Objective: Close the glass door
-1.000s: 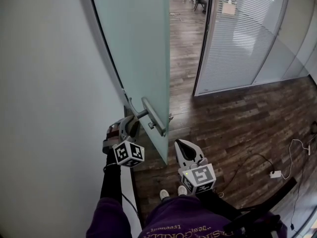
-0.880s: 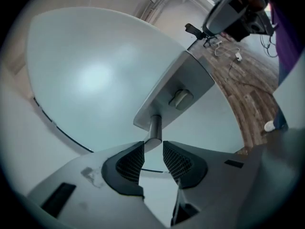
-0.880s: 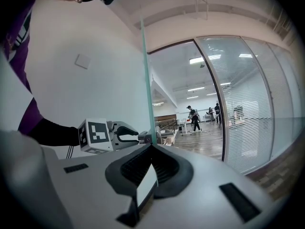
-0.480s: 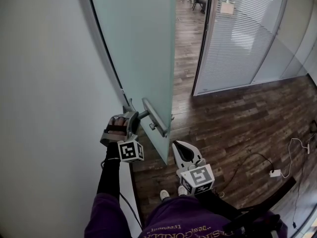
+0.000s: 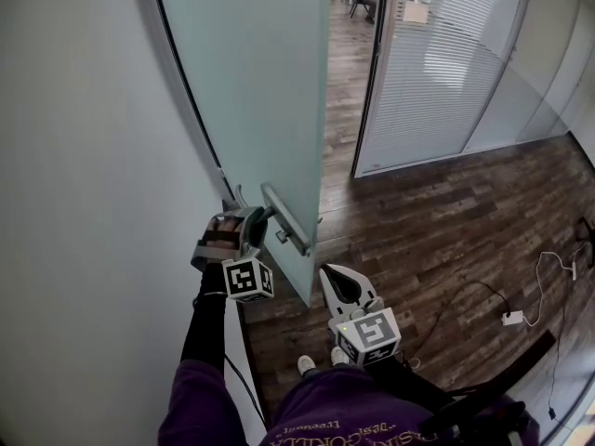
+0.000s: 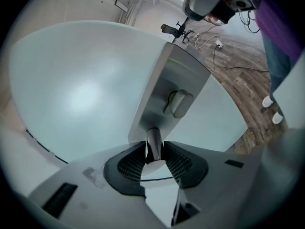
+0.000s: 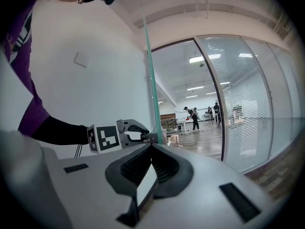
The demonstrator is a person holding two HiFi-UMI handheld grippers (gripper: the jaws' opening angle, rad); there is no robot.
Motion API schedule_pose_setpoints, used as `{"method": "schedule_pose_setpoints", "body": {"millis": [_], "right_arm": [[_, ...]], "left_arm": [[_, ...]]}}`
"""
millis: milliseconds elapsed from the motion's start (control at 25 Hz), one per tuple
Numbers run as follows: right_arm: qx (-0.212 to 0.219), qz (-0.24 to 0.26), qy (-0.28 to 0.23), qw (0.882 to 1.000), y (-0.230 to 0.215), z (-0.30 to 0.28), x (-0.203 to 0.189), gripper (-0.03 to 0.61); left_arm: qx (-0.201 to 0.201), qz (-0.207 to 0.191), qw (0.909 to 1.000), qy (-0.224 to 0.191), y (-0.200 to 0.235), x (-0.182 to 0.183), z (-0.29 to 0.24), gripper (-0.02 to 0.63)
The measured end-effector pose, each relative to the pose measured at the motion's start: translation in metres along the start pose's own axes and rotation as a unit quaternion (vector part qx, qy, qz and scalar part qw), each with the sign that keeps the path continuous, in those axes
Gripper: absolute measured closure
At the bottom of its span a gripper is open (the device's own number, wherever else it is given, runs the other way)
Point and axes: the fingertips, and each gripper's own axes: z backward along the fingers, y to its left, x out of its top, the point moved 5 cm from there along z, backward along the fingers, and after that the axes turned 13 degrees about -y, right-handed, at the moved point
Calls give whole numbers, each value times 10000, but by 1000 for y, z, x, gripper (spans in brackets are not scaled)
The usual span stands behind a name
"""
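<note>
The frosted glass door (image 5: 260,82) stands ajar, its free edge towards me. Its metal lever handle (image 5: 286,219) juts from the near face. My left gripper (image 5: 249,223) reaches in from beside the wall and is shut on the handle's round stem (image 6: 153,147), which sits squeezed between the ribbed pads (image 6: 131,163) below the steel lock plate (image 6: 167,94). The right gripper view shows the door's thin green edge (image 7: 151,80) and the left gripper (image 7: 138,135) at the handle. My right gripper (image 5: 337,275) hangs low by my legs, shut and holding nothing.
A white wall (image 5: 84,156) runs along the left. Beyond the doorway stands a dark frame (image 5: 367,82) with a blind-covered glass partition (image 5: 437,72). The floor is dark wood (image 5: 446,240), with a white cable and adapter (image 5: 513,317) at the right. People stand far down the corridor (image 7: 194,118).
The left gripper has rolled on the handle, turning its marker cube. The door's free edge has swung slightly to the right. The right gripper has stayed put.
</note>
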Motion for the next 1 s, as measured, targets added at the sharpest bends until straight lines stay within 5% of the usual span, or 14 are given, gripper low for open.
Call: {"method": "schedule_pose_setpoints", "body": {"millis": [1000], "right_arm": [[-590,-24,2,9983,-7,11,3,581]], "left_arm": [[-203,207,9994,171,10,28,-38,508]]}}
